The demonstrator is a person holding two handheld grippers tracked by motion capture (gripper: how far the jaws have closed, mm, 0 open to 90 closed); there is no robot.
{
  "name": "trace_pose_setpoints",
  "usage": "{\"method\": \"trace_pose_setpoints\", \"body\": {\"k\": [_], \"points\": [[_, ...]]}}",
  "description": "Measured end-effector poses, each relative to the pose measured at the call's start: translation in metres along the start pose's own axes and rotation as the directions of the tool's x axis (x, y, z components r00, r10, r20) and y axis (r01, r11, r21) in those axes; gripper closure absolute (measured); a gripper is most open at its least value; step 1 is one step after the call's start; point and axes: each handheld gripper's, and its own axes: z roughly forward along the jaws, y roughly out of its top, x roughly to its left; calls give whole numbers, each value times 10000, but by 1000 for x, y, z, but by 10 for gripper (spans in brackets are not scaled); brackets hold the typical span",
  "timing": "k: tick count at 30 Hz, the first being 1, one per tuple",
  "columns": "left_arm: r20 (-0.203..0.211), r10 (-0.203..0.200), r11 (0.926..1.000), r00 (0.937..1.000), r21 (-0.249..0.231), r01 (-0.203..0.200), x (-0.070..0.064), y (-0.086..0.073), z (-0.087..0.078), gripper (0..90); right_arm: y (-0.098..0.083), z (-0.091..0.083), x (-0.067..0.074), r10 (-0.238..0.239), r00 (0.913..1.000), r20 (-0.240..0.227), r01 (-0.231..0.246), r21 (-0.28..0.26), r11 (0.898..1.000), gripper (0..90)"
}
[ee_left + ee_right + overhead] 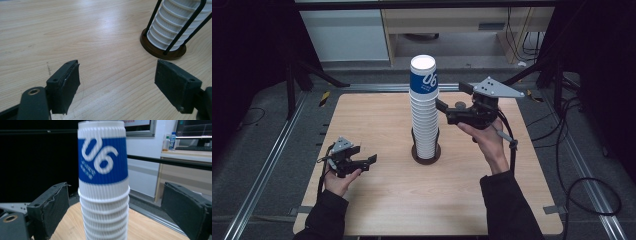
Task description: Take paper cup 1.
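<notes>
A tall stack of white ribbed paper cups (425,120) stands in a black wire holder on a round brown base (414,152) at the table's middle. The top cup (423,80) is upside down and carries a blue band with a white "06" (100,157). My right gripper (453,97) is raised beside the upper stack, on its right. Its jaws stand open on either side of the top cups (103,202) without touching them. My left gripper (364,155) rests low at the table's left, open and empty. In the left gripper view its jaws point at bare wood, with the holder base (162,51) ahead to the right.
The wooden table (377,200) has metal rails along both sides and cables on the floor to the right. A cable trails from the right gripper down past the wrist (513,145). Pale cabinets stand beyond the far edge.
</notes>
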Motion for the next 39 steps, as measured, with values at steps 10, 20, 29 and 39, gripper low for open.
{"method": "trace_pose_setpoints", "body": {"k": [10,20,29,39], "points": [[53,56,10000,10000,74,-57,-2,-1,3,195,15,31,6,-45,9996,-283,48,114,9999,73],[43,49,9999,10000,93,-49,-2,-2,4,195,16,62,12,-68,9998,-202,75,330,9994,88],[43,73,9999,10000,107,-73,-2,-2,4,193,11,75,11,-17,9999,-106,22,473,9989,156],[60,91,9998,9999,168,-92,-3,-2,6,190,12,77,11,8,10000,-12,-8,559,9984,190]]}}
